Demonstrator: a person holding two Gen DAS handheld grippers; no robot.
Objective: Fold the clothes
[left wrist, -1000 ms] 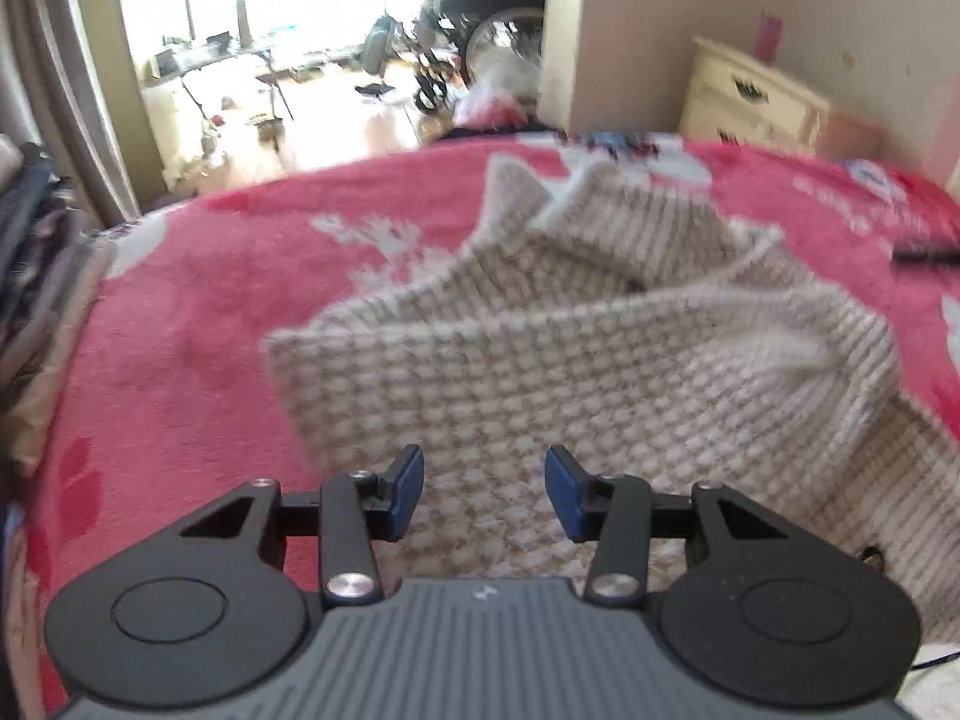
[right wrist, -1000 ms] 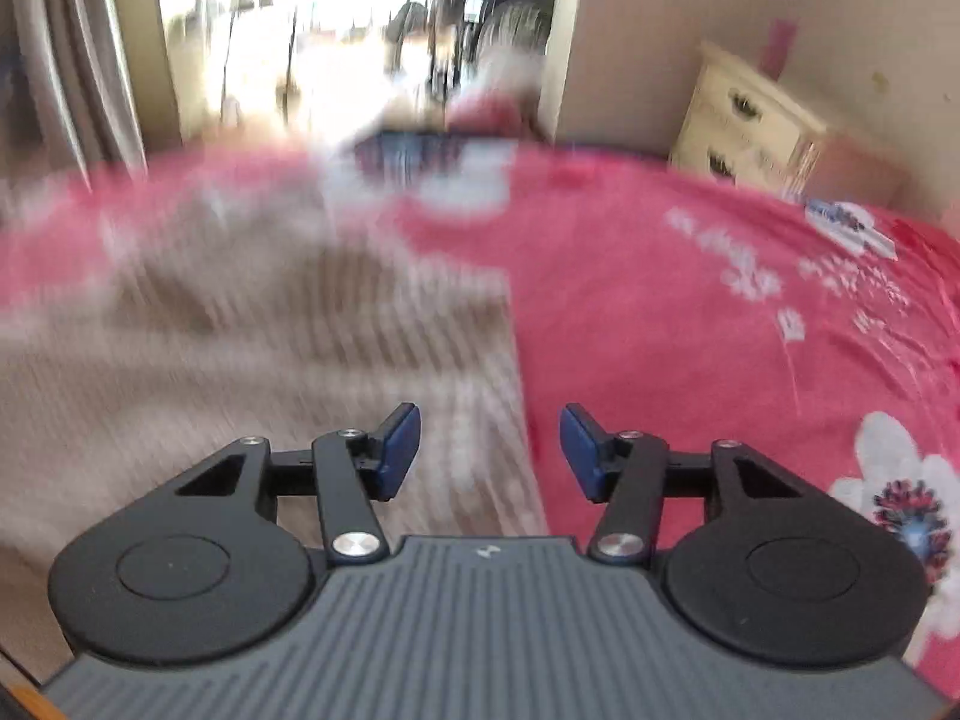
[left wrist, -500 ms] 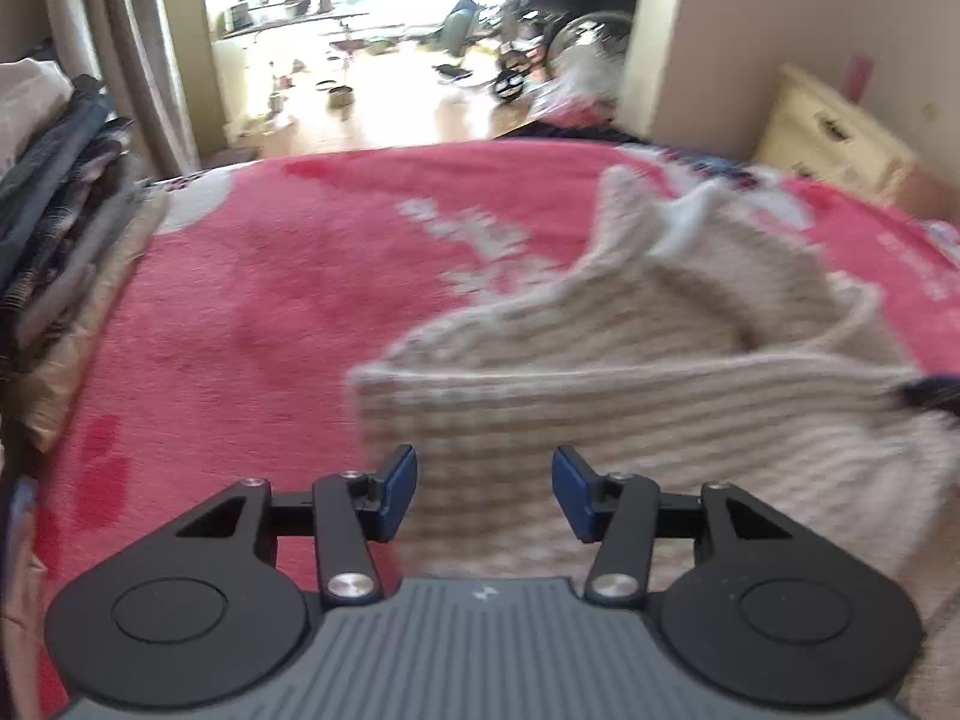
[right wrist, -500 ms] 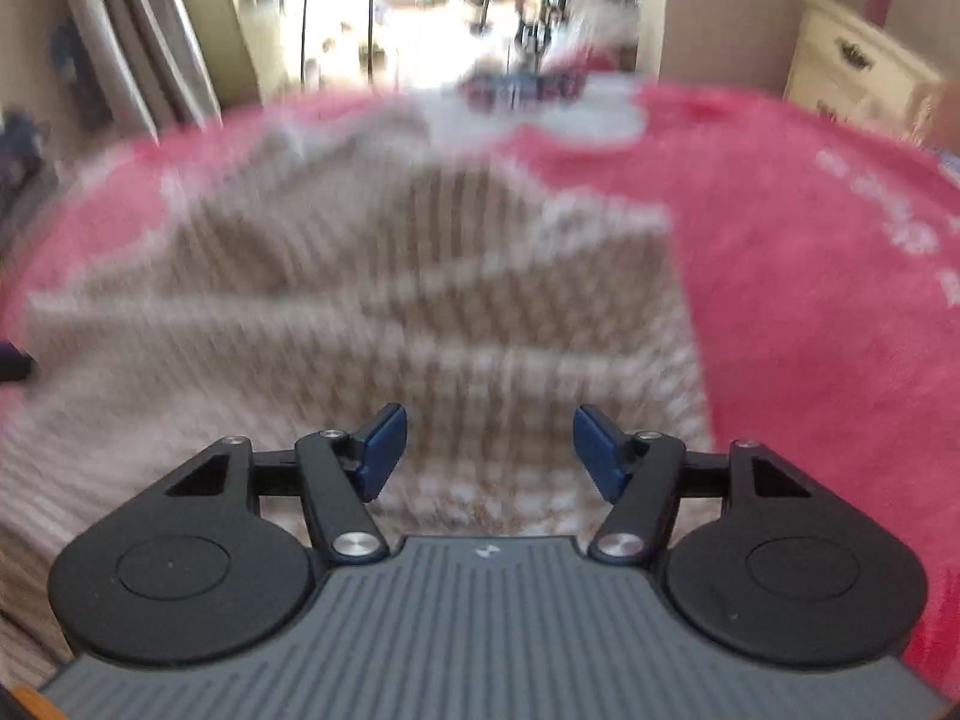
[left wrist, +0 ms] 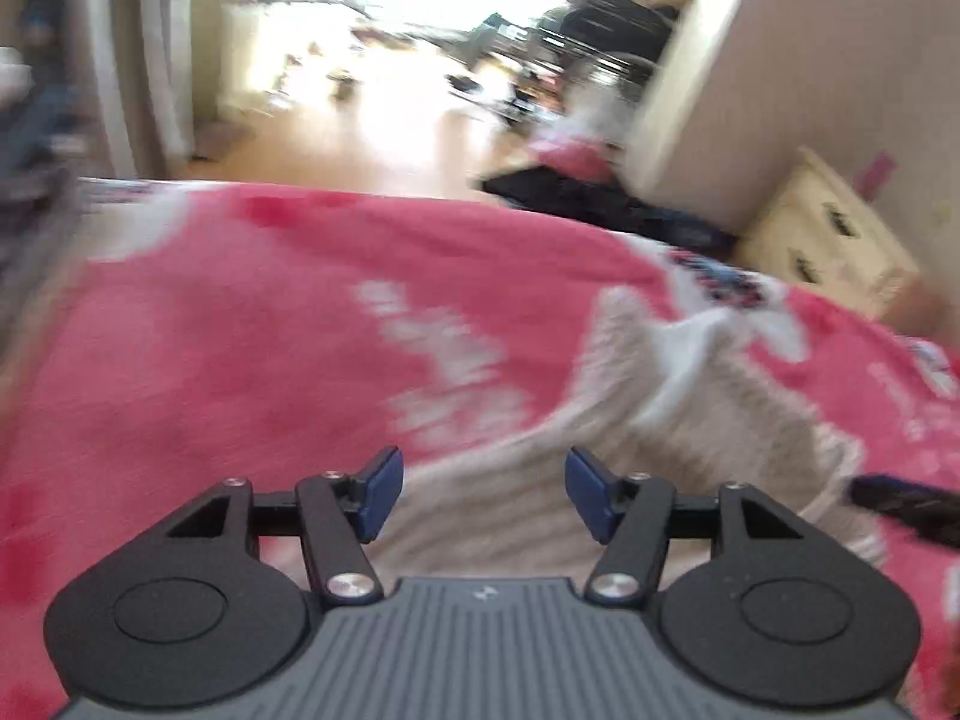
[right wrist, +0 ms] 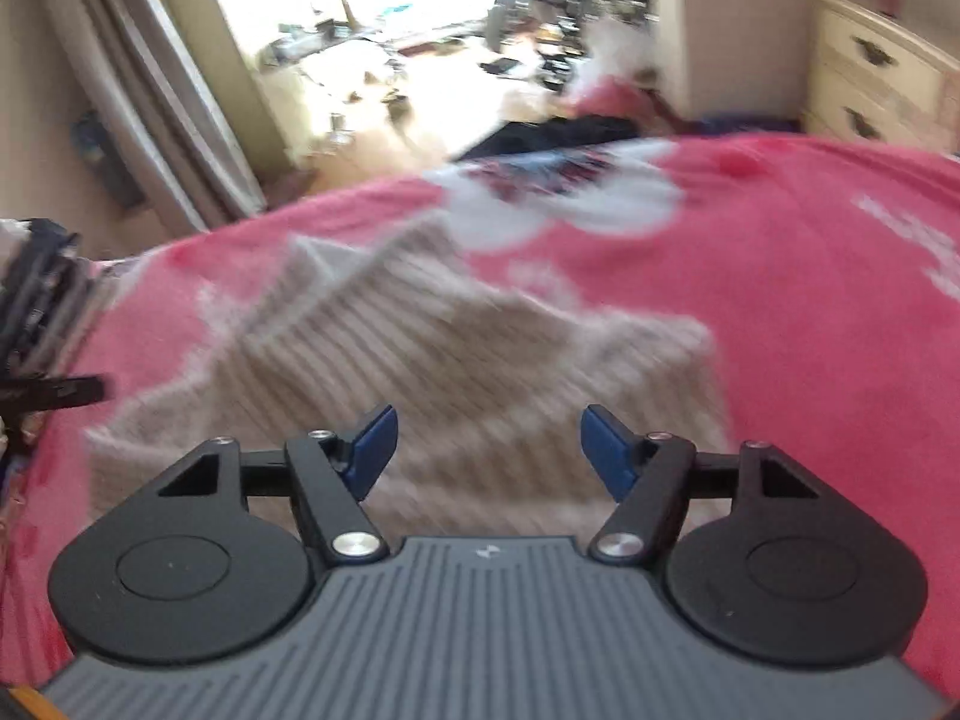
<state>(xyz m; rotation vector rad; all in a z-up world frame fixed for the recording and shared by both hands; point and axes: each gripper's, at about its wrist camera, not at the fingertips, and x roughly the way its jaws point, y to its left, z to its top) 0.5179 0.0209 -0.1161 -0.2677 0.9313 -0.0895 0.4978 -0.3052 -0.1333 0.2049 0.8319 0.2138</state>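
A beige knitted sweater (left wrist: 690, 420) lies partly folded on a red flowered blanket (left wrist: 240, 360). My left gripper (left wrist: 483, 495) hangs over the sweater's left edge. Its jaws are opening, with nothing pinched between the blue pads. In the right wrist view the same sweater (right wrist: 450, 360) spreads across the middle, and my right gripper (right wrist: 486, 450) hovers above its near part, open and holding nothing. A dark tip of the other gripper (left wrist: 900, 504) pokes in at the right of the left wrist view. Both views are blurred by motion.
A pile of dark folded clothes (right wrist: 36, 300) sits at the blanket's left side. A cream dresser (right wrist: 870, 78) stands against the wall at the right. Beyond the bed there are curtains (right wrist: 150, 90), a bright doorway and dark clothing on the floor (left wrist: 570, 192).
Both grippers' jaws have widened. The left gripper has slid left off the sweater's middle to its left edge. The right gripper has swung left from the bare blanket to over the sweater.
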